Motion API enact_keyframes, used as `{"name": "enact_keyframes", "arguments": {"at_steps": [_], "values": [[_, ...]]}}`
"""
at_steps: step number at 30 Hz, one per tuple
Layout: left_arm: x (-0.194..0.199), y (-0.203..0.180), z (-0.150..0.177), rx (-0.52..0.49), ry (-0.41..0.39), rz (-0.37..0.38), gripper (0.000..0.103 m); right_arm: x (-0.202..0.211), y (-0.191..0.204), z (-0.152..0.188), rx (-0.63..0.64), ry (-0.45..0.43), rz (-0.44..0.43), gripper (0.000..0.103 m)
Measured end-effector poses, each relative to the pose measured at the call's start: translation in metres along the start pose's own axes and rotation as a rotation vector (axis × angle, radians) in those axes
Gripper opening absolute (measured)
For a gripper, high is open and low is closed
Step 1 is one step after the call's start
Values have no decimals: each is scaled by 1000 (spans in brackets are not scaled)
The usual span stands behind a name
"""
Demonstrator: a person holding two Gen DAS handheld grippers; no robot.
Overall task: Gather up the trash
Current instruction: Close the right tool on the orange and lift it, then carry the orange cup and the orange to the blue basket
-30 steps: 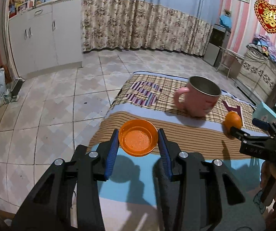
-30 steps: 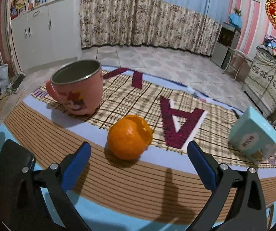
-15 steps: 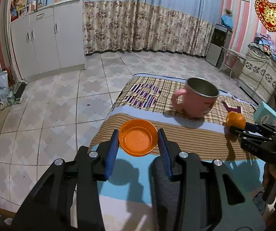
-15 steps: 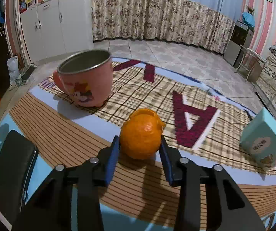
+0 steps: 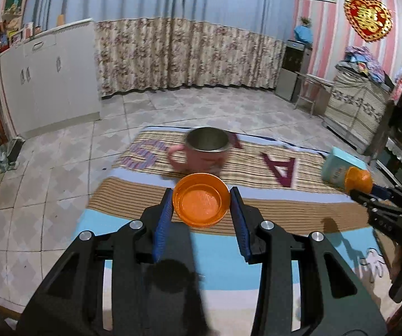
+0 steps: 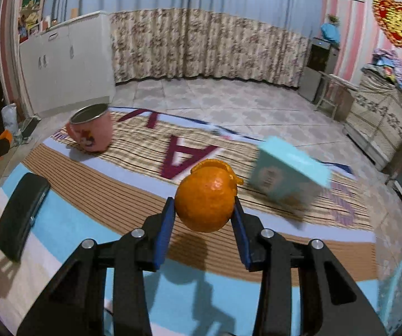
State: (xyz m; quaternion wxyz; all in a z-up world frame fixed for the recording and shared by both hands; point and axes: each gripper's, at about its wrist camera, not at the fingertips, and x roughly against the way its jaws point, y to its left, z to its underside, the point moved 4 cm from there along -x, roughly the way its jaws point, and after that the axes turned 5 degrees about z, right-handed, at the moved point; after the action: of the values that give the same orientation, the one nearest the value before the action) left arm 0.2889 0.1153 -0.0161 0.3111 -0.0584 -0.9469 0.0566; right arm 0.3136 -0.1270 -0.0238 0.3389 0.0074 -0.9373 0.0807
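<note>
Mug far left on mat, box right; phone near left

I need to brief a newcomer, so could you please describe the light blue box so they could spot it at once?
Start at the striped mat with the big maroon letter A. Just right of that letter, past the orange peel in the right gripper, the light blue box rests tilted on the mat. It is the only box-shaped, pale blue thing there; the pink mug at the far left is round.
</note>
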Motion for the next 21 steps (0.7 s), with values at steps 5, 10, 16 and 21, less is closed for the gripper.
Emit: {"name": "enact_keyframes", "arguments": {"at_steps": [5, 10, 16, 21], "values": [[7, -52, 6, -45, 11, 42, 39, 36, -66, 19, -42, -21, 67, 40], [13, -113, 14, -97, 21, 93, 39, 65, -133, 49, -80, -11, 145, 40], [13, -177, 26, -118, 37, 174, 39, 99, -201, 87, -153, 6, 217, 40], [9, -232, 40, -149, 57, 239, 39, 126, -249, 116, -210, 10, 275, 40]]}}
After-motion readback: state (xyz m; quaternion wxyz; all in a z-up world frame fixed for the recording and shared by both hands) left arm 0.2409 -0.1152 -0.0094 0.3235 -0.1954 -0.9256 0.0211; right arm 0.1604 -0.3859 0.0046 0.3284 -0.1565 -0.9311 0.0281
